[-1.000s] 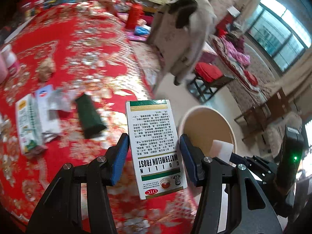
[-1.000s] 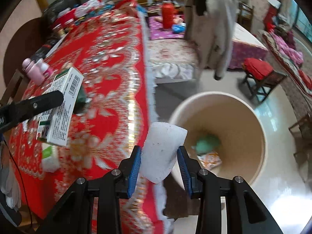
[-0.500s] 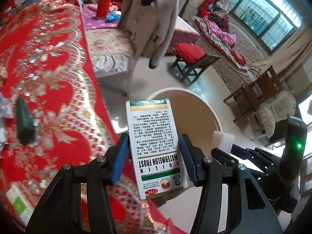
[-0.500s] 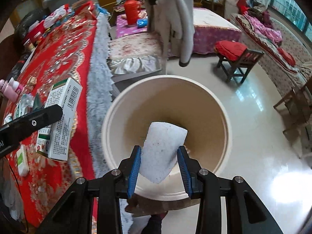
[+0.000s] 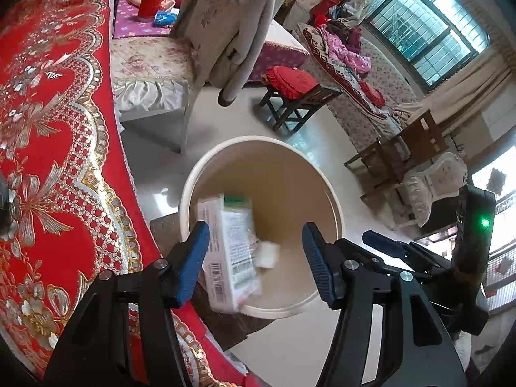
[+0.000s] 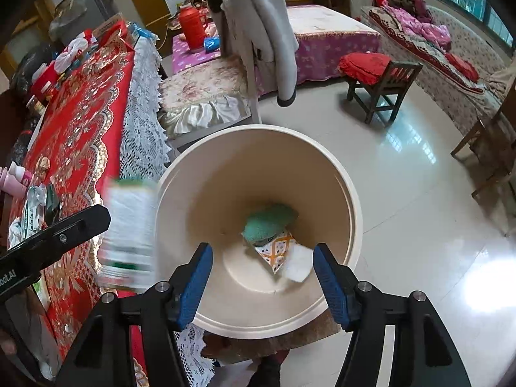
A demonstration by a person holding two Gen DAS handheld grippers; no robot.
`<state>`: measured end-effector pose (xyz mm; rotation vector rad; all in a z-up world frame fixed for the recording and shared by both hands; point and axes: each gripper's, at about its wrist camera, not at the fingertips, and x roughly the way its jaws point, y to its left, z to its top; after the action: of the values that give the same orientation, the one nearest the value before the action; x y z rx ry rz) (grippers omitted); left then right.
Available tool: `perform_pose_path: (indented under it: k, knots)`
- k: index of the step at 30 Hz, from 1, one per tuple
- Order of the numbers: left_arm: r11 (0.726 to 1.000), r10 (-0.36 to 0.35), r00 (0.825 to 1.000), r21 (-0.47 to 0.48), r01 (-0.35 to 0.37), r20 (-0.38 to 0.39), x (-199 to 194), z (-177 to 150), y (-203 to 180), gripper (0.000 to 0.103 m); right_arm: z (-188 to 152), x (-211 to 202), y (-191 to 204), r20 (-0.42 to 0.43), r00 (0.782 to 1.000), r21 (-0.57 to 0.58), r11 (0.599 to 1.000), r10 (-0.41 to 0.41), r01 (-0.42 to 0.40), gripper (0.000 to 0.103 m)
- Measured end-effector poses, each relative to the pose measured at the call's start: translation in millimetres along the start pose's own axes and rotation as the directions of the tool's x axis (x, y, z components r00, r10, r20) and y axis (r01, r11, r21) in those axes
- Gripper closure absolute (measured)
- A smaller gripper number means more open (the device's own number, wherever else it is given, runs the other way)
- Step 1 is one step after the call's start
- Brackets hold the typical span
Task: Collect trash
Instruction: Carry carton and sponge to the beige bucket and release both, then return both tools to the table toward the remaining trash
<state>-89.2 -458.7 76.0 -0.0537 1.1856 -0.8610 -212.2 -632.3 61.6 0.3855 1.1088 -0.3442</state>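
Observation:
A cream round trash bin [image 5: 325, 187] [image 6: 351, 193] stands on the floor beside the red table. My left gripper [image 5: 254, 258] is open above the bin; the green-and-white medicine box [image 5: 230, 251] [image 6: 129, 235] is blurred, falling free just off its left finger. My right gripper [image 6: 262, 277] is open over the bin. The white sponge piece [image 6: 298, 266] [image 5: 267, 254] is loose inside the bin, beside a green cloth [image 6: 269, 221] and a patterned wrapper [image 6: 275, 251].
The red embroidered tablecloth [image 5: 48, 129] [image 6: 80, 135] lies left of the bin, with several wrappers and a pink bottle [image 6: 16, 177] on it. A chair with a grey coat [image 6: 258, 32], a stool with a red cushion [image 6: 377, 74] and a bed stand behind.
Both grippers opened over the bin. The left let go of the medicine box, which is falling; the right let go of the white sponge piece, now inside the bin.

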Motion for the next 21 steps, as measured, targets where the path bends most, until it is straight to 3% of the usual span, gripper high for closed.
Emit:
perform_pose_path:
  k: [4,10,21]
  knots:
    - [1.0,0.012,1.0,-0.006,-0.012,0.016,-10,-2,2,0.044,0,0,2,-0.002,1.0,0.003,1.0,0.013,-0.013,0.04]
    - [0.995,0.1,0.993,-0.003,-0.1,0.054,-28,-5,12,0.044,1,-5,17,0.009,1.0,-0.025,0.999,0.03,-0.03,0.036]
    - [0.966,0.257,0.958,-0.05,-0.252,0.127,-71,-20,45,0.044,5,-6,65,0.018,0.997,-0.111,0.991,0.077,-0.075,0.035]
